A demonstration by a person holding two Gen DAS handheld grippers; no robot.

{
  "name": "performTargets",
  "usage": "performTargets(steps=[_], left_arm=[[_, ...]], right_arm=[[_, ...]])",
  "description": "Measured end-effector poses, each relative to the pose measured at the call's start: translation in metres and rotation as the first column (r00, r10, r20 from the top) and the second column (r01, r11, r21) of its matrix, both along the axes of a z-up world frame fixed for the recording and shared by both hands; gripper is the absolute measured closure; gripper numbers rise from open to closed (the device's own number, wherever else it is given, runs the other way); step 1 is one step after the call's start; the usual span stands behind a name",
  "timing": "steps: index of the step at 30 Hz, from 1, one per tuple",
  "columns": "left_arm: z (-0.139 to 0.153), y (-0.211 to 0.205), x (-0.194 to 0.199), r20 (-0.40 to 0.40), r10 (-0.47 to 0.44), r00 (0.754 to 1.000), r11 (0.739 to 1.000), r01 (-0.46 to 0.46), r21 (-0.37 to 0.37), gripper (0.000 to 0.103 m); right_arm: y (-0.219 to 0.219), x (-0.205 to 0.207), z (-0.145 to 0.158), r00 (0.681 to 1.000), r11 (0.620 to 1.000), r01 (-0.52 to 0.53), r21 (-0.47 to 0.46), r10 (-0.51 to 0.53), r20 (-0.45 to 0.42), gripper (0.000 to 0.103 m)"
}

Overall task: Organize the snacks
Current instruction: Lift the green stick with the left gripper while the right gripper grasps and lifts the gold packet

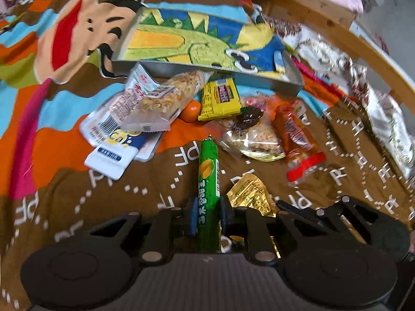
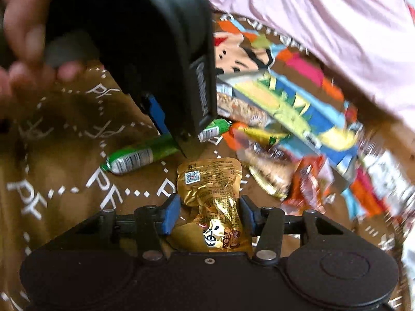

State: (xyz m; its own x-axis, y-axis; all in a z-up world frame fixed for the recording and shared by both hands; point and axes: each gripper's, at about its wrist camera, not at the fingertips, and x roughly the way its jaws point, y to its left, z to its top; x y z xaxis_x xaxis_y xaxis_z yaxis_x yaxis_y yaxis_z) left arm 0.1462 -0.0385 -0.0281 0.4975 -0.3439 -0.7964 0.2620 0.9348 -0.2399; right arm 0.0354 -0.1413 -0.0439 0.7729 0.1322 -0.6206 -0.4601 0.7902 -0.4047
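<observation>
1. Left gripper (image 1: 207,216): its blue-padded fingers (image 1: 191,217) are clamped on the green tube-shaped sausage stick with a corn picture (image 1: 208,194), gripping near its lower end. The stick points forward toward the snack heap.
2. Right gripper (image 2: 207,215): its blue-padded fingers (image 2: 171,215) stand apart on either side of the crinkled gold foil snack pouch (image 2: 215,202), which lies flat on the brown printed bedspread (image 2: 64,194); contact with the pads cannot be confirmed.
3. In the right wrist view the left gripper's black body hangs above and ahead, hiding the middle of the green stick; a blurred bare hand (image 2: 28,39) holds it at upper left.
4. Beyond the left fingers, the heap: a clear-wrapped nut bar (image 1: 166,98), white-and-blue pouches (image 1: 114,145), a yellow packet (image 1: 220,98), a small orange fruit (image 1: 191,110), a clear bag of puffed pieces (image 1: 255,137) and an orange-red packet (image 1: 295,134).
5. Farther back, a shallow grey metal tray lined with a dinosaur picture (image 1: 290,77), tilted; no snacks visible inside.
</observation>
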Motion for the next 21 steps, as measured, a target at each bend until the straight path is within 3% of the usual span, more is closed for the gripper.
performTargets(steps=[4, 8, 16, 21], left_arm=[[0.011, 0.008, -0.017, 0.026, 0.046, 0.999, 0.998, -0.045, -0.036, 0.085], [0.025, 0.015, -0.028, 0.05, 0.079, 0.996, 0.995, -0.076, -0.064, 0.085], [0.053, 0.02, -0.029, 0.122, 0.164, 0.979, 0.983, -0.152, -0.106, 0.085], [0.066, 0.013, -0.015, 0.164, 0.214, 0.963, 0.971, -0.192, -0.143, 0.085]], right_arm=[[-0.003, -0.006, 0.006, 0.998, 1.0, 0.004, -0.008, -0.003, 0.06, 0.051], [-0.011, -0.012, 0.02, 0.992, 0.999, 0.011, 0.043, -0.016, 0.124, 0.051], [-0.026, -0.013, 0.047, 0.96, 0.994, 0.017, 0.104, -0.045, 0.275, 0.051], [-0.052, 0.008, 0.07, 0.957, 0.976, 0.027, 0.214, -0.087, 0.275, 0.051]])
